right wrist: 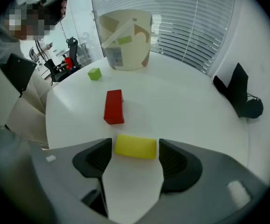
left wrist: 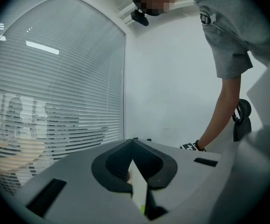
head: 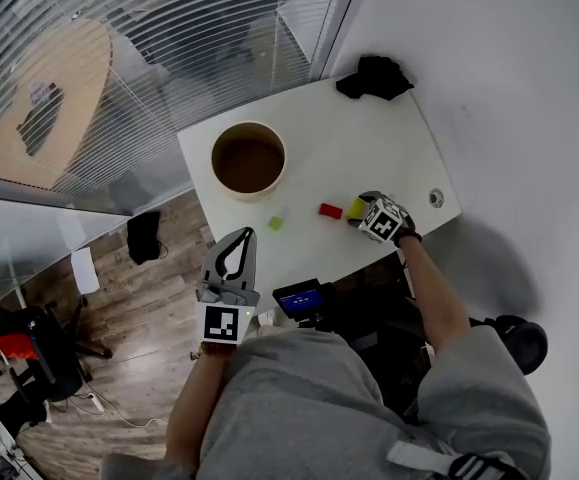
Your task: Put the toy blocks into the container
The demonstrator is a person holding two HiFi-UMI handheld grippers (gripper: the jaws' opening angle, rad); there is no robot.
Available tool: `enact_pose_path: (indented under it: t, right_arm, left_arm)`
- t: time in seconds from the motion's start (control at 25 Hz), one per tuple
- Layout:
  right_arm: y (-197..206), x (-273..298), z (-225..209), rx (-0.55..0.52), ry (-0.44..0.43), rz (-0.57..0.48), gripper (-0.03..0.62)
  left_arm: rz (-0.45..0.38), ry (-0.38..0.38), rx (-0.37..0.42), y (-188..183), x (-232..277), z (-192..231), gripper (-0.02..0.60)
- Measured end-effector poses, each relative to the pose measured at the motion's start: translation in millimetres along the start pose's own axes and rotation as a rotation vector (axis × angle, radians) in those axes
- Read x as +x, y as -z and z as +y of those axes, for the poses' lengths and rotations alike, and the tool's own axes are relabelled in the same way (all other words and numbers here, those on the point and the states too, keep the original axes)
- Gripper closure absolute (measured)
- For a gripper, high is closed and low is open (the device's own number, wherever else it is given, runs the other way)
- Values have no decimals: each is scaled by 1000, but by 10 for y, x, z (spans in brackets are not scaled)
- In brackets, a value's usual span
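Note:
A yellow block point(right wrist: 135, 147) lies on the white table point(head: 369, 138) between the jaws of my right gripper point(right wrist: 135, 143), which stands open with a thin gap on each side of the block. In the head view that gripper point(head: 361, 214) points steeply down near the table's front right, over the yellow block point(head: 356, 209). A red block point(head: 330, 210) point(right wrist: 114, 106) lies just beyond it, a small green block point(head: 275, 223) point(right wrist: 94, 73) further left. The round cream container point(head: 215, 163) point(right wrist: 125, 41) stands at the back left. My left gripper point(head: 237, 240) point(left wrist: 132, 140) hangs shut and empty off the table's front edge.
A black cloth point(head: 374, 76) point(right wrist: 239, 94) lies at the table's far corner. A round cable hole point(head: 435, 198) sits near the right edge. A small device with a blue screen point(head: 299, 298) is below the front edge. Glass with blinds stands behind the table.

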State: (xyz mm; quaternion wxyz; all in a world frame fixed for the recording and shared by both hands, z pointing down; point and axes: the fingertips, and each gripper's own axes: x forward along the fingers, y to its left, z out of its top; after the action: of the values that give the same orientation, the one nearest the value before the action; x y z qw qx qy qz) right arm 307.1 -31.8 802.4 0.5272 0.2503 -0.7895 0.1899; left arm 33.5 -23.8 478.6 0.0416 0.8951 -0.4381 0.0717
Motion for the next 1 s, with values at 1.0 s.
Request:
enact_pose_path:
  t: [1.0]
  right_arm:
    - [2,-105,120,90,17,-22,307]
  left_arm:
    - [-44,-3,2,-185,93,98,574]
